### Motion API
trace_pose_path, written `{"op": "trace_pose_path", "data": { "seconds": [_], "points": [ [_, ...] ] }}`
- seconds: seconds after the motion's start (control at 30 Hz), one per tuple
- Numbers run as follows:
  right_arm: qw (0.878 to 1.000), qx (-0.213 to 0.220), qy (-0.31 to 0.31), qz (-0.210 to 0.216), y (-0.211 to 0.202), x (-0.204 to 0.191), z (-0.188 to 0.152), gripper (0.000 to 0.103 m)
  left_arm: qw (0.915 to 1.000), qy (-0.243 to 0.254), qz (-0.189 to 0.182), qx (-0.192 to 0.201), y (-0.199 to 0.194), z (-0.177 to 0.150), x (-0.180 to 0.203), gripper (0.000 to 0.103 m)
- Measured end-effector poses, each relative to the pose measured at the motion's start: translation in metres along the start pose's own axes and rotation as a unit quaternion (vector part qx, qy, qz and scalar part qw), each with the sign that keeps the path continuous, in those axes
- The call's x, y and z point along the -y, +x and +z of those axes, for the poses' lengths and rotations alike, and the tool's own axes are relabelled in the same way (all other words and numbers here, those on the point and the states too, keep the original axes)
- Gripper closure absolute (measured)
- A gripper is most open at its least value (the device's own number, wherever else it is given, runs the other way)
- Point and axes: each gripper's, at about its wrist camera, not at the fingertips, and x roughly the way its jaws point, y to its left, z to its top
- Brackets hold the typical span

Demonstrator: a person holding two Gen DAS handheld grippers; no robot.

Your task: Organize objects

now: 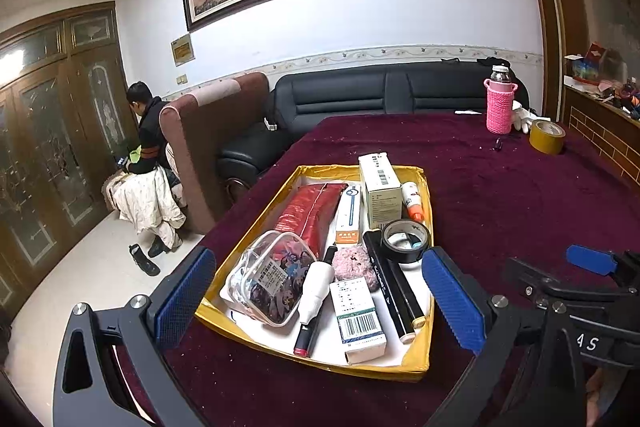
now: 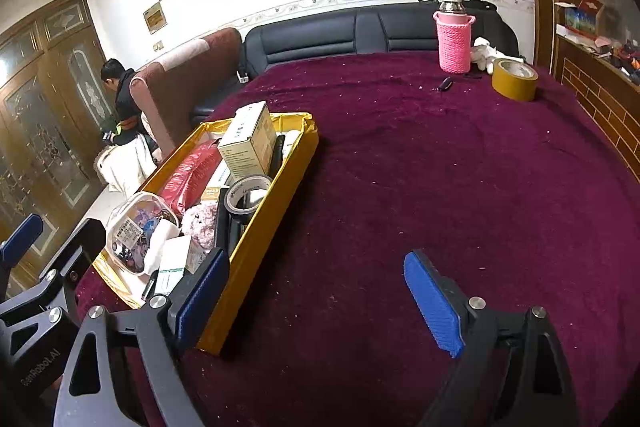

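Observation:
A yellow tray [image 1: 416, 371] sits on the maroon tablecloth and holds a red pouch [image 1: 312, 211], a clear pouch [image 1: 268, 279], several small boxes, a black tape roll [image 1: 406, 239], markers and a pink fluffy ball [image 1: 356, 263]. My left gripper [image 1: 320, 299] is open and empty, its blue pads either side of the tray's near end. My right gripper [image 2: 320, 299] is open and empty over bare cloth right of the tray [image 2: 256, 255]. The tape roll also shows in the right wrist view [image 2: 246, 197].
A bottle in a pink knitted sleeve [image 2: 454, 39], a yellow tape roll [image 2: 514, 79], a white soft toy [image 2: 486, 55] and a small dark object [image 2: 445, 83] sit at the table's far right. A black sofa [image 1: 360, 95] stands behind. A person [image 1: 148, 135] sits at left.

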Motion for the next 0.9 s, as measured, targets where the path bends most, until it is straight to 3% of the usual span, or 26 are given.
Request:
{"op": "trace_pose_path", "data": {
  "seconds": [0.67, 0.9],
  "points": [
    [1.000, -0.006, -0.022, -0.018, 0.005, -0.009, -0.003, 0.009, 0.9978, -0.040, -0.007, -0.052, 0.019, -0.008, -0.020, 0.000],
    [0.999, 0.001, -0.035, -0.029, 0.006, -0.015, -0.003, 0.009, 0.9981, -0.042, -0.038, -0.024, 0.014, -0.002, -0.024, 0.000]
  ]
}}
